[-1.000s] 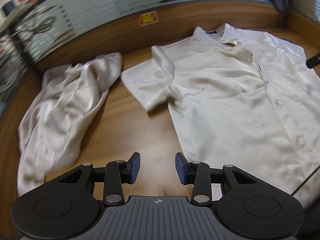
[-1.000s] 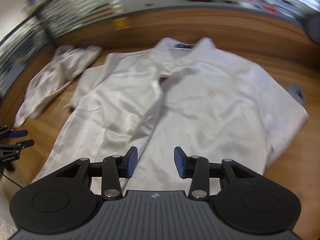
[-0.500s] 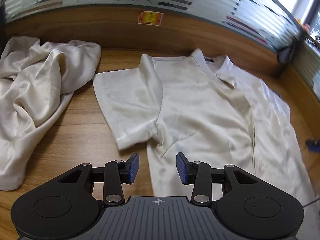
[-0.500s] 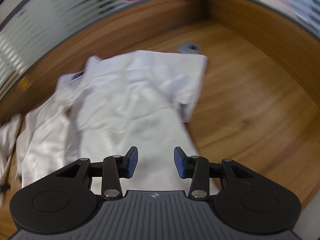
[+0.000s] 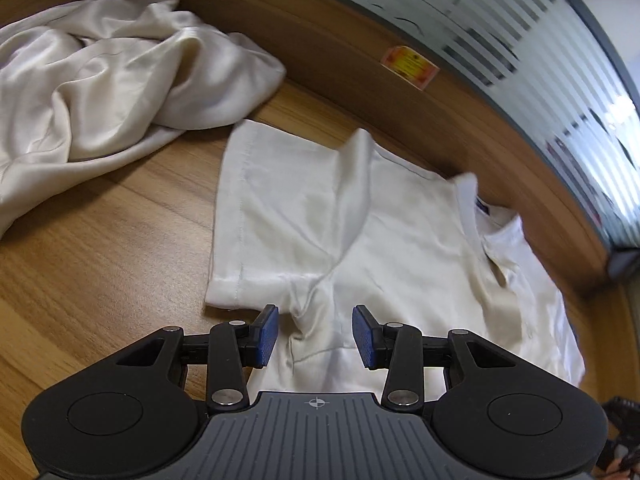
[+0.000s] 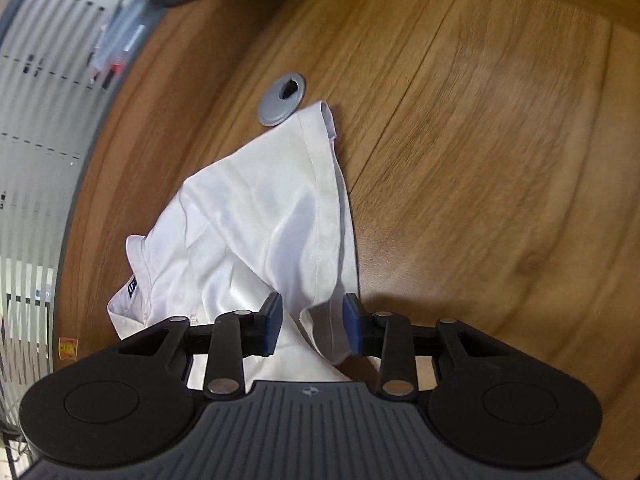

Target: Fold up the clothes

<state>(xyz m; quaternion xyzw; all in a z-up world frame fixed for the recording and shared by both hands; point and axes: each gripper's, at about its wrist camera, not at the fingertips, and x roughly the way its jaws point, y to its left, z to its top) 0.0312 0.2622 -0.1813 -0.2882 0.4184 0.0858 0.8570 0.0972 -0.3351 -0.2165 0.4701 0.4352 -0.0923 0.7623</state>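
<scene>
The white shirt (image 5: 400,248) lies flat on the wooden desk (image 5: 100,264), face up, with its collar toward the desk's back wall. All places here are told from the shirt.

At the shirt's one armpit, where the sleeve (image 5: 276,216) meets the body, sits the left gripper (image 5: 314,334). Its jaws are apart with cloth lying between them, and the pads do not squeeze it. At the shirt's other sleeve (image 6: 296,208) sits the right gripper (image 6: 312,326). Its jaws are closing, and a raised bit of the sleeve's edge is between them.

The step looks like grabbing both sides to fold them in. To do it well, each gripper should pinch all the layers at the edge, not just the top one. Then both should lift together, so the shirt stays smooth.

Beyond the shirt's first sleeve lies a crumpled cream cloth (image 5: 100,76), just beside it. Just past the tip of the other sleeve is a grey round cable hole (image 6: 283,98) in the desk.
</scene>
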